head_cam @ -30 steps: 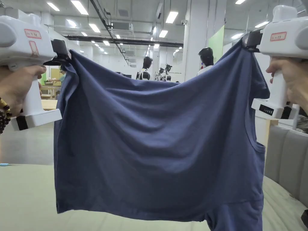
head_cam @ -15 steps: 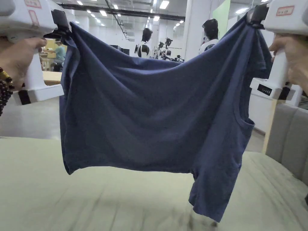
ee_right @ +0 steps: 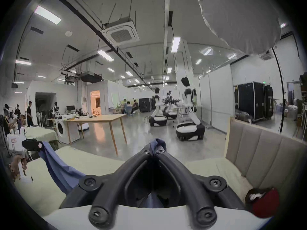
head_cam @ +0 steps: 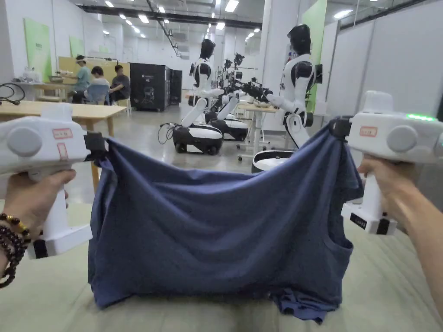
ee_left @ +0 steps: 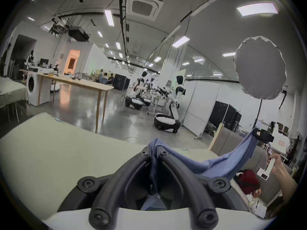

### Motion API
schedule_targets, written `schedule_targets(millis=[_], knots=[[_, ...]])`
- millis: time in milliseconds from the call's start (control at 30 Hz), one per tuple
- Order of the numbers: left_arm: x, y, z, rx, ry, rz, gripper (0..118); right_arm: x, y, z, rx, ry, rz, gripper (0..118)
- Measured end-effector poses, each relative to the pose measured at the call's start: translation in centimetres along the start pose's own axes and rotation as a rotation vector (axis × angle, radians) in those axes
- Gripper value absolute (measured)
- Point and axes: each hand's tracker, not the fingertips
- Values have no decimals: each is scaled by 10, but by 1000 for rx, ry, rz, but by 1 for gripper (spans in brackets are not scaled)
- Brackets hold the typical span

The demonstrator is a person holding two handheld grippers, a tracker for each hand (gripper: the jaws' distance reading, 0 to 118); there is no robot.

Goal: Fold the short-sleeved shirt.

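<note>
A dark blue short-sleeved shirt hangs stretched between my two grippers, doubled over, its top edge sagging in the middle. Its lower edge and a bunched sleeve rest on the pale green bed. My left gripper is shut on the shirt's upper left corner; in the left gripper view cloth is pinched between the black jaws. My right gripper is shut on the upper right corner, with fabric bunched at its jaw tips.
A padded grey headboard borders the bed on the right. A red and white garment lies by it. Beyond the bed stand a wooden table, humanoid robots on wheeled bases, and seated people far back.
Both grippers have come down with the shirt. Its lower edge, which hung above the bed, now touches the bed and the dangling sleeve has crumpled there.
</note>
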Motion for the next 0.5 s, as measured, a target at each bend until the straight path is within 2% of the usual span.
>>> schedule_targets(millis=[67, 200, 333, 367, 433, 500], knots=[[-1, -17, -4, -23, -9, 10, 2, 0, -20, -5, -33, 6, -20, 1], [2, -22, 0, -41, -7, -14, 2, -3, -32, 1, -50, 10, -13, 1], [7, -15, 40, -44, -18, -38, 2, -2, -20, 43, -33, 43, -2, 1], [8, -16, 55, -45, -22, -42, 2, -3, -19, 58, -32, 55, 21, 1], [9, -27, 92, -46, -22, -65, 2, -5, -22, 101, -25, 29, 124, 1], [7, -42, 126, -63, -61, -75, 2, -5, -33, 145, -44, 51, 141, 1]])
